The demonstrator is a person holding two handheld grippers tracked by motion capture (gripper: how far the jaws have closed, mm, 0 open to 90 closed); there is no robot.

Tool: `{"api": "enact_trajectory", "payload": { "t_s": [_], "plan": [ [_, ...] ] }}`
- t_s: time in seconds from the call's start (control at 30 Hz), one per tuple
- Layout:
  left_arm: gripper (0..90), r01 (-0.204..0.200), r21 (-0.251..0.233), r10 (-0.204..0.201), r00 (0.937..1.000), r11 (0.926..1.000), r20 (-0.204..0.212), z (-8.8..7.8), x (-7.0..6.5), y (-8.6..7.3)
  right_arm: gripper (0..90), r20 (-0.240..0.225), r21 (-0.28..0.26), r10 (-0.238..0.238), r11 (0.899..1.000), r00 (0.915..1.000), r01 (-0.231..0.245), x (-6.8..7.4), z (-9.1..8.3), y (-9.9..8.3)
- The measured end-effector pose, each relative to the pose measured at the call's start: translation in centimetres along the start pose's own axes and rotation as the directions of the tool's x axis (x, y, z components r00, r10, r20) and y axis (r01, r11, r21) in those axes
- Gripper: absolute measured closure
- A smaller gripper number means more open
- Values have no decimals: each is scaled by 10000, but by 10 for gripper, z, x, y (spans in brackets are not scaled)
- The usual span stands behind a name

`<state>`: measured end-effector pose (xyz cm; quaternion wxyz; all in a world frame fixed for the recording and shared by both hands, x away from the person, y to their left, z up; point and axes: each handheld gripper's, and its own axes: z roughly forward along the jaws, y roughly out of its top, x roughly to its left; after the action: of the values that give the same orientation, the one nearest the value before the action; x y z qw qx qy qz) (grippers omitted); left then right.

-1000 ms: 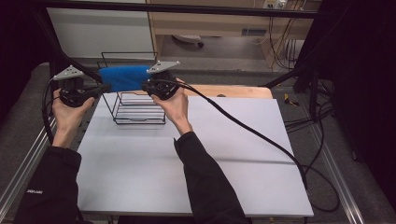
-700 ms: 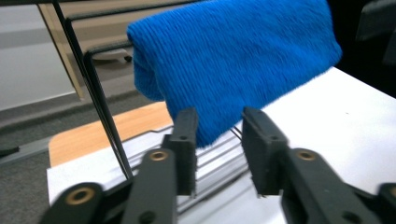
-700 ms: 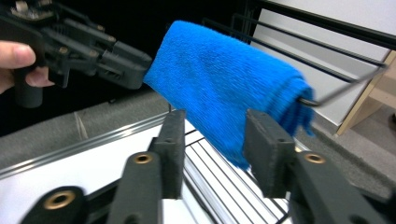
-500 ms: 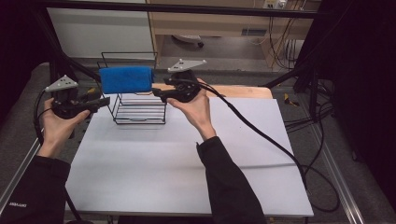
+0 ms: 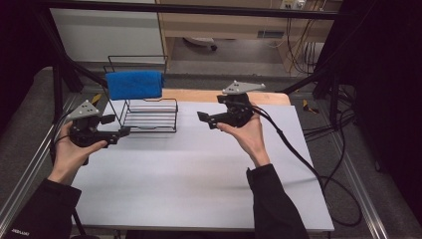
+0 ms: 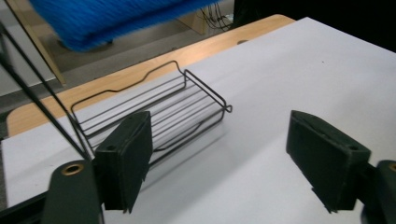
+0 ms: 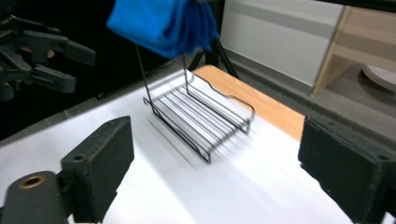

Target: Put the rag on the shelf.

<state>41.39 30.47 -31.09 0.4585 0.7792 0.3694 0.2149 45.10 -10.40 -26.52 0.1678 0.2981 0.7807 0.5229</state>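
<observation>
Both hand-held grippers — left (image 5: 124, 133), right (image 5: 205, 119) — have just been opening, nothing between their jaws, either side of the wire rack (image 5: 149, 114) on the counter (image 5: 199, 179). Blue towel (image 5: 134, 84) hangs over the rack's top bar — draping looks finished; withdrawing seems next.

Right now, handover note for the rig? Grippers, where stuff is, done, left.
Left gripper: jaws have just been opening, nothing between them, beside the wire rack at its left.
Right gripper: jaws have just been opening, empty, off to the rack's right above the white table.
Blue towel: draped over the rack's top bar, touched by neither gripper.
Done: towel looks hung on the rack.
Left: probably nothing but checking that it hangs evenly and pulling both hands clear.
</observation>
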Motion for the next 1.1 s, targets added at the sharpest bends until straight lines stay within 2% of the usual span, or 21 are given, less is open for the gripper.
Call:
{"api": "enact_trajectory", "payload": {
  "t_s": [0.27, 0.47, 0.77, 0.83, 0.97, 1.03, 1.1],
  "plan": [
    [136, 61, 80, -65, 9981, 9999, 616, 18, -20, -36, 56, 171, 56, 649, 9979, 9977, -650, -18, -31, -56],
    [78, 285, 374, -310, 9971, 9989, 692, 32, -26, -62, 28, 486, 617, 975, 9930, 9940, -1005, -30, -46, -104],
    [78, 271, 782, -344, 9950, 9966, 939, 47, -39, -102, 8, 704, 860, 1614, 9822, 9844, -1672, -42, -64, -164],
    [78, 124, 953, -206, 9961, 9954, 863, 48, -39, -107, 8, 648, 926, 1715, 9798, 9831, -1770, -43, -67, -175],
    [79, 83, 917, -164, 9960, 9958, 884, 47, -40, -114, 7, 648, 948, 1932, 9754, 9790, -1988, -45, -75, -196],
    [80, 112, 892, -191, 9959, 9959, 882, 46, -39, -116, 7, 738, 1164, 1981, 9717, 9774, -2057, -46, -78, -205],
    [81, 118, 854, -196, 9956, 9963, 912, 45, -39, -120, 7, 773, 1252, 1866, 9727, 9794, -1952, -47, -81, -212]
  ]
}}
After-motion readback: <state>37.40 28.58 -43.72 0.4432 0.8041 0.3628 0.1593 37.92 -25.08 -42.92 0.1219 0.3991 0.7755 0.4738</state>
